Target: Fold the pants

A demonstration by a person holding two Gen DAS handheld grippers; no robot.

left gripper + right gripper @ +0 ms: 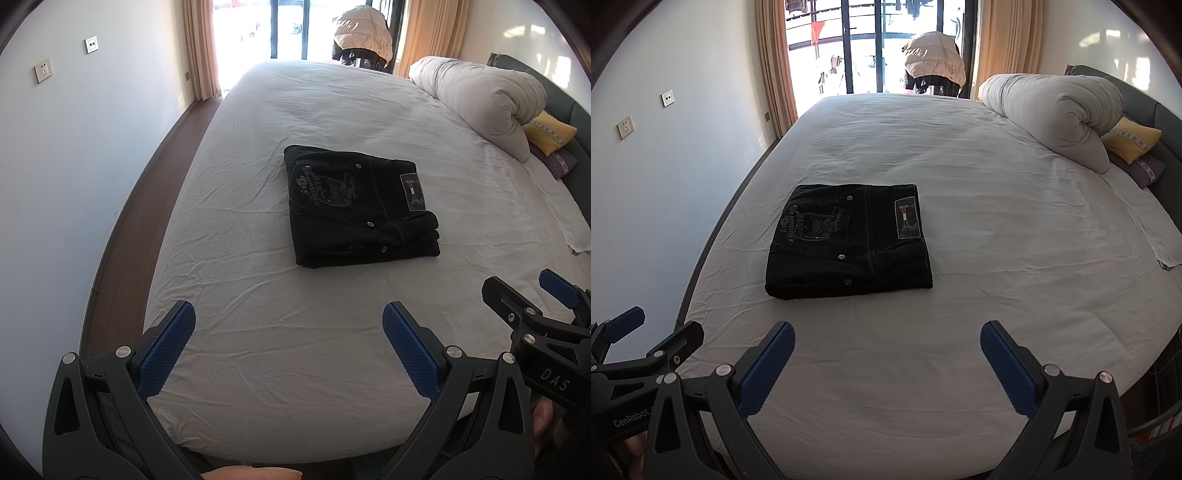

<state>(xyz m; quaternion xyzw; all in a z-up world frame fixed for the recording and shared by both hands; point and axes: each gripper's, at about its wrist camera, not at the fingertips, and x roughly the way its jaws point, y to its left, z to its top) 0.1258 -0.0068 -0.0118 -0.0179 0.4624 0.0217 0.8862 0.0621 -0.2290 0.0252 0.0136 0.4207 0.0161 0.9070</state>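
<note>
Dark denim pants lie folded into a compact rectangle on the white bed sheet, back pocket with pale embroidery and a waistband patch facing up. My left gripper hangs open over the near part of the bed, well short of the pants, with nothing between its blue pads. My right gripper is likewise open and empty, near the bed's front edge, apart from the pants. Each gripper shows at the edge of the other's view: the right gripper and the left gripper.
A rolled white duvet lies at the bed's far right, with a yellow pillow beside it. A wall with sockets runs along the left. Beyond the bed are a glass door and a jacket on a rack.
</note>
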